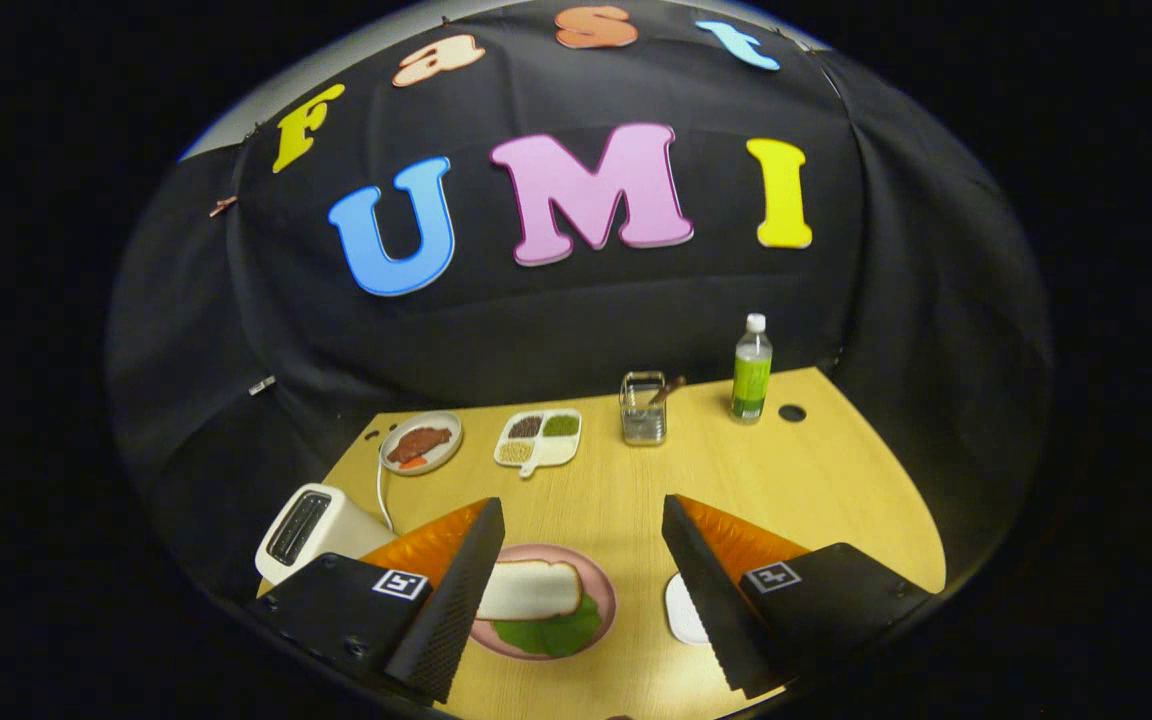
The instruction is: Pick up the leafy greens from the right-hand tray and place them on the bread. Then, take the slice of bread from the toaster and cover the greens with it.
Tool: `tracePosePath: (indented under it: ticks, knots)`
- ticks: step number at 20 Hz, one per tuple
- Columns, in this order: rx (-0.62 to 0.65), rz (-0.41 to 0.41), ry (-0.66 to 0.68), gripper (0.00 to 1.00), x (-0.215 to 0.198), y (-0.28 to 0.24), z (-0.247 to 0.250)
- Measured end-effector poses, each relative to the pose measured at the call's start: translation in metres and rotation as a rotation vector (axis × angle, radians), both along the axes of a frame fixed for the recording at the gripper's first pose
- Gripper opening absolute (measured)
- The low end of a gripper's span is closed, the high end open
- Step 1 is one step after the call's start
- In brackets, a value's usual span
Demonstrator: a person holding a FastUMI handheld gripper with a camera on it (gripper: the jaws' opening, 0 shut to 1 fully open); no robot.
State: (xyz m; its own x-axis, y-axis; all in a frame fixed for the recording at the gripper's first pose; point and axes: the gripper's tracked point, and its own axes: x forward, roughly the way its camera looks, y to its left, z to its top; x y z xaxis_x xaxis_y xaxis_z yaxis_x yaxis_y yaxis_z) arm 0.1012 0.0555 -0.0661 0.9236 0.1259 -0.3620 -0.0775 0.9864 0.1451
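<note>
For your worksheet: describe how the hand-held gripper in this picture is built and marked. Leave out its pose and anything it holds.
The gripper has two wedge-shaped fingers tapering forward, their inner faces finely ribbed. Each finger sits on a dark, flat block bearing a small square black-and-white marker. Small screws dot the blocks.

No words or numbers can be read on anything here: the green bottle [752, 371] at 1 o'clock on the tabletop [816, 480] has a label too small to make out.
</note>
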Motion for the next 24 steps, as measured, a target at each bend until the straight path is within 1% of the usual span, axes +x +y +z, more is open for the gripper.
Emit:
tracePosePath:
  ticks: [2, 5, 10, 15, 20, 24]
  knots:
    - [-0.037, -0.015, -0.075, 0.98, -0.005, -0.006, 0.034]
    - [-0.056, -0.038, -0.153, 0.98, -0.017, -0.013, 0.074]
    - [-0.096, -0.076, -0.272, 0.98, -0.033, -0.029, 0.115]
    - [-0.114, -0.093, -0.350, 0.98, -0.037, -0.049, 0.136]
    - [-0.121, -0.057, -0.346, 0.98, -0.033, -0.060, 0.132]
    - [-0.108, -0.054, -0.326, 0.98, -0.027, -0.064, 0.127]
